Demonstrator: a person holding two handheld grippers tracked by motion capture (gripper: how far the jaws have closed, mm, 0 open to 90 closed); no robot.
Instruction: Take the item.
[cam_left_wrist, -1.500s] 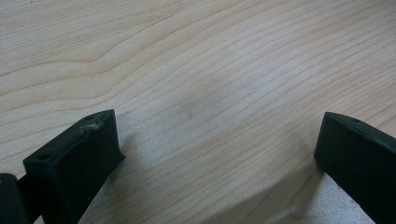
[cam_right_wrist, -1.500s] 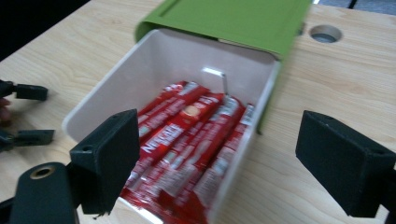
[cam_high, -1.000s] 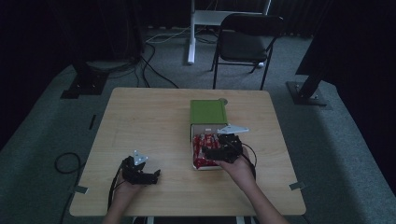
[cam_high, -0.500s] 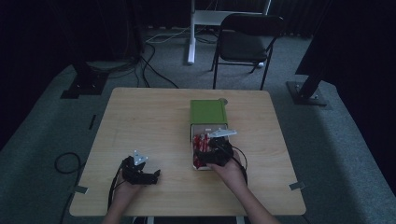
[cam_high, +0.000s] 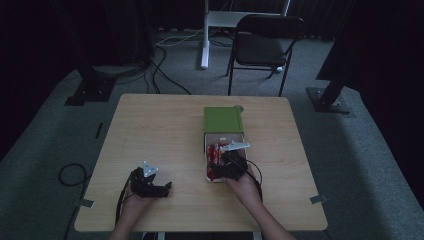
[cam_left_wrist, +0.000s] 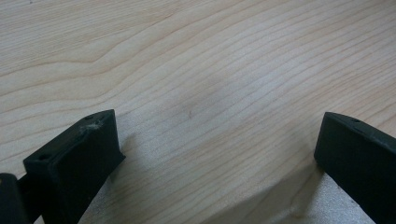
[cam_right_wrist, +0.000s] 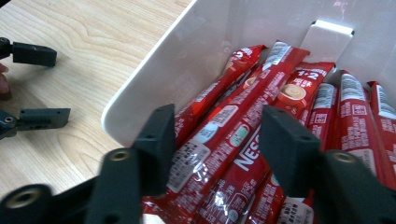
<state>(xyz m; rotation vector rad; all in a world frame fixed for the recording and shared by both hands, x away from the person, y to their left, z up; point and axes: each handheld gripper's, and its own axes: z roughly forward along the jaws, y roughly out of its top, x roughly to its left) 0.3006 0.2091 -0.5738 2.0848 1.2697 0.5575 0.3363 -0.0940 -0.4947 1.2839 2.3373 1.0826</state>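
Note:
A white box (cam_high: 206, 150) holds several red coffee sachets (cam_high: 214, 150), and its green lid (cam_high: 223, 120) lies just behind it. My right gripper (cam_high: 220, 162) dips into the box. In the right gripper view its jaws (cam_right_wrist: 217, 135) straddle a couple of sachets (cam_right_wrist: 243, 135) beside the box wall (cam_right_wrist: 187, 60). They have just been closing, with a gap still showing at the pads. My left gripper (cam_high: 164, 189) rests on the table (cam_high: 150, 130) near the front left. It is open (cam_left_wrist: 219, 135) over bare wood, and it also appears in the right gripper view (cam_right_wrist: 42, 84).
A dark folding chair (cam_high: 265, 45) stands beyond the far edge of the table. A white stand leg (cam_high: 204, 45), black stand bases (cam_high: 330, 100) and cables (cam_high: 70, 175) lie on the floor around. Bare wood stretches left of the box.
My right gripper has moved left and down into the box, and its jaws have narrowed around the sachets. The left gripper has stayed put.

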